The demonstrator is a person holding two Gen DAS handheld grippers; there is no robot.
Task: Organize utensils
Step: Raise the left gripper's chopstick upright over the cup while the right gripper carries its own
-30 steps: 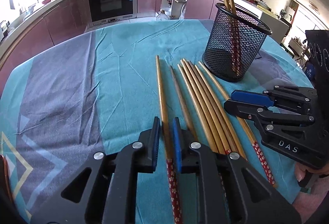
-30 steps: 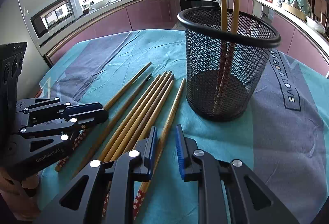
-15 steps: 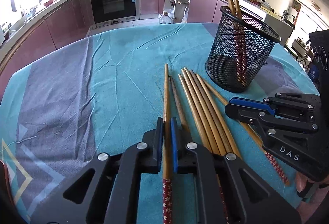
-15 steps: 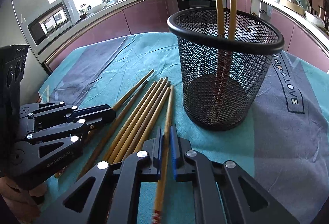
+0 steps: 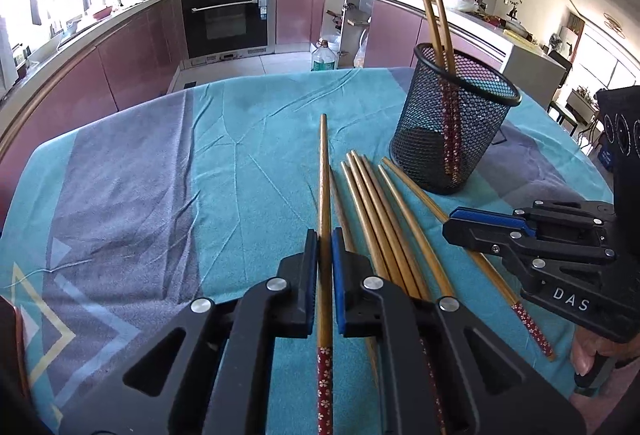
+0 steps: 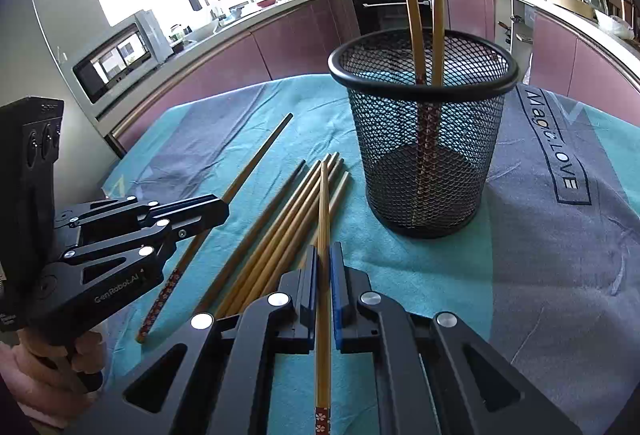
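Both grippers loaded. Left gripper (image 5: pixel 325 235) is clamped on one chopstick (image 5: pixel 324 179), shaft running straight out between the pads, patterned red end trailing back toward the handle. Right gripper (image 6: pixel 324 255) is closed on a second chopstick (image 6: pixel 323 203) the same way. Both sticks look lifted off the teal tablecloth (image 5: pixel 248 155) (judging by how they cross over the others).

The remaining chopsticks (image 5: pixel 376 211) lie loose on the cloth between the two grippers, roughly parallel, near the mesh holder's base. The black mesh holder (image 6: pixel 424 75) stands upright just ahead of the right gripper, two chopsticks (image 6: pixel 424 15) already leaning inside.

Risks from here:
- Each stick is gripped near its rear end, so a long lever sticks forward; a tap on the holder rim could pivot it in the pads or knock it out.
- The holder is light mesh, unanchored (my guess). A sideways push from a tip could tip or slide it.
- Two grippers converging on one opening could collide.
- Incoming sticks may snag on the two leaning ones.
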